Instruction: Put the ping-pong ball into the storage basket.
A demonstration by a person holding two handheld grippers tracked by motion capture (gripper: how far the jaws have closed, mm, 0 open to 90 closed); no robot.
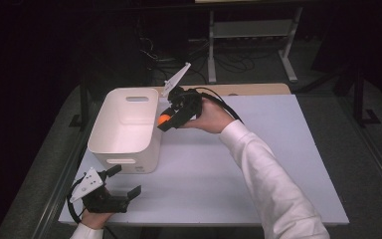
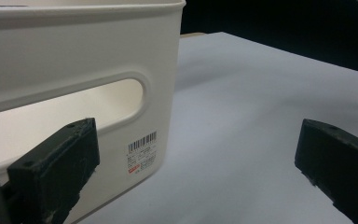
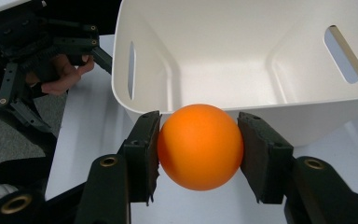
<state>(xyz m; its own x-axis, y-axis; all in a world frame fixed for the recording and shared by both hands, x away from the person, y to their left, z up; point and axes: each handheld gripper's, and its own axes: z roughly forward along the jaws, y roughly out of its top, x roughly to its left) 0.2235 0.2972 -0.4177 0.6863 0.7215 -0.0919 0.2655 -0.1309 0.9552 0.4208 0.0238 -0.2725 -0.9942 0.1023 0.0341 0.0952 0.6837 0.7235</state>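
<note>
One orange ball (image 3: 199, 147) clenched in right claw (image 1: 168, 121) | white bin (image 1: 124, 130) just beyond, opening upward | left claw (image 1: 125, 182) released, idle

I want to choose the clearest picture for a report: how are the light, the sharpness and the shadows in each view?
High view: bright table, dark surroundings, slightly soft. Left gripper view: the white bin is sharp with a readable label, and a soft shadow lies on the table beside it. Right gripper view: the orange ball between the right tongs is crisp and evenly lit, without strong glare.
</note>
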